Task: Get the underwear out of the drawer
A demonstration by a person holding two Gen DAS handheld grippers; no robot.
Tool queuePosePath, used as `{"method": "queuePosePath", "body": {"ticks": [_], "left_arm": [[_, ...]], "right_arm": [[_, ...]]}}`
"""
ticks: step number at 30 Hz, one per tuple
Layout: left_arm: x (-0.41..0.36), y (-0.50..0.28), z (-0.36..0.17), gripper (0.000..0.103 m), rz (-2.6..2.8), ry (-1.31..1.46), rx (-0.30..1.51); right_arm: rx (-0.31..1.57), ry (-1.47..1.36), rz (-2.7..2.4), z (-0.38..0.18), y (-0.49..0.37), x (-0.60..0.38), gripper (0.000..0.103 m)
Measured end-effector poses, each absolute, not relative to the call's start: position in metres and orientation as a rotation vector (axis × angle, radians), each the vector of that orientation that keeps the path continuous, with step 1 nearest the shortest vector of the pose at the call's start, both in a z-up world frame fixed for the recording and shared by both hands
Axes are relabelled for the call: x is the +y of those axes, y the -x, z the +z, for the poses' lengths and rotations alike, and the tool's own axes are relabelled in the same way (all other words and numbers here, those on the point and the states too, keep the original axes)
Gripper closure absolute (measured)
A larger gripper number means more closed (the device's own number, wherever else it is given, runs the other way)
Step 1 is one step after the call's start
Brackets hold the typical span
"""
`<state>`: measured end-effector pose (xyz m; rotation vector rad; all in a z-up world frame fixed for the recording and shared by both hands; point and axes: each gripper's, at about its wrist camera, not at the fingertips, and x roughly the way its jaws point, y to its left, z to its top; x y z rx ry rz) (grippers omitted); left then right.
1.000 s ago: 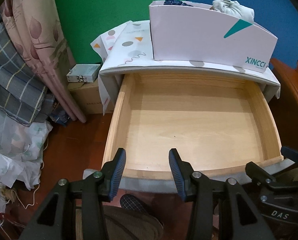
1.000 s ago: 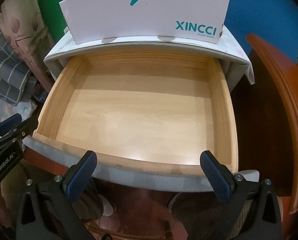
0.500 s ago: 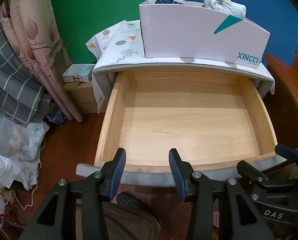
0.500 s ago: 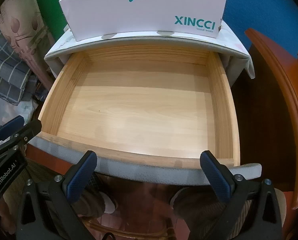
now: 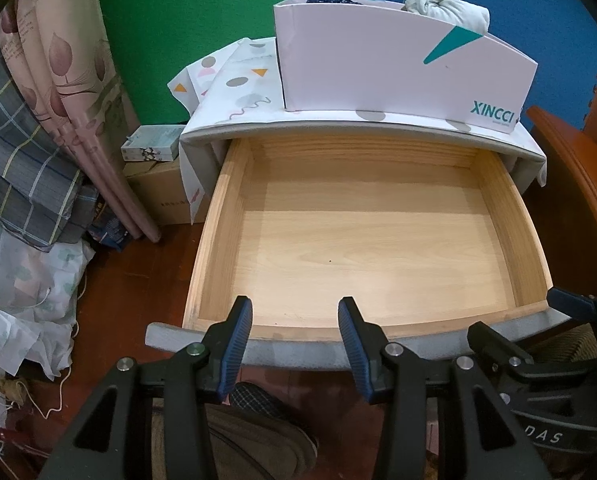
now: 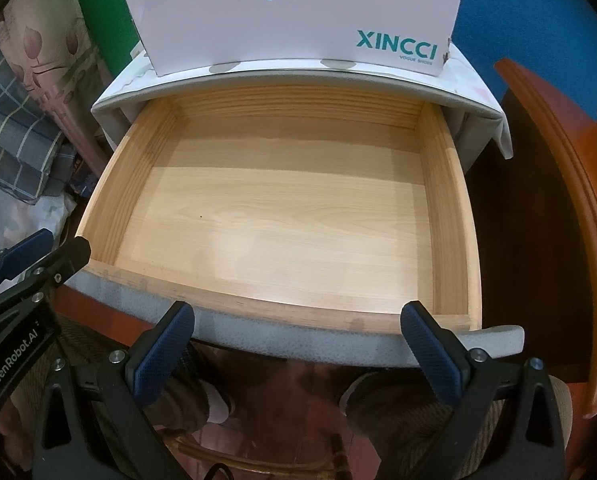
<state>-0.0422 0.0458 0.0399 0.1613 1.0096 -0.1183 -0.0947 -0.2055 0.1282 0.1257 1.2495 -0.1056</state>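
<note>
Pulled-out pale wooden drawer [image 5: 378, 248] shows bare, both tools, left tool [image 5: 295, 344] and right tool [image 6: 298, 344], agape holding nothing, so check the white XINCCI cardboard box [image 5: 398, 64] before finishing

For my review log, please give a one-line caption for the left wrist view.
Open left gripper hovers at the front edge of the empty pulled-out drawer; rolled garments sit in the XINCCI box on top.

the drawer [image 5: 378, 248] was pale wood, smooth with a soft sheen inside, its front edge [image 6: 298, 334] a matt grey. the shoebox [image 5: 378, 64] on top looked like smooth white card. under it lay a printed cloth [image 5: 238, 88]. the floor [image 5: 138, 280] was glossy red-brown wood. the grippers' pads [image 6: 430, 350] were ribbed blue, on matt black plastic frames with metal screws.
</note>
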Motion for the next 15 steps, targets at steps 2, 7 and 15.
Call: {"method": "queuePosePath", "body": {"ticks": [2, 7, 15], "left_arm": [[0.0454, 0.0423, 0.0399, 0.057, -0.122, -0.159, 1.011], [0.0459, 0.042, 0.0387, 0.057, -0.123, -0.152, 1.015], [0.0475, 0.0424, 0.0389, 0.057, -0.12, -0.146, 1.012]], "right_arm": [[1.248, -0.127, -0.105, 0.1284, 0.0947, -0.2056, 0.001], [1.254, -0.124, -0.104, 0.1265, 0.0951, -0.205, 0.001], [1.257, -0.118, -0.097, 0.1265, 0.0941, -0.2027, 0.001]]}}
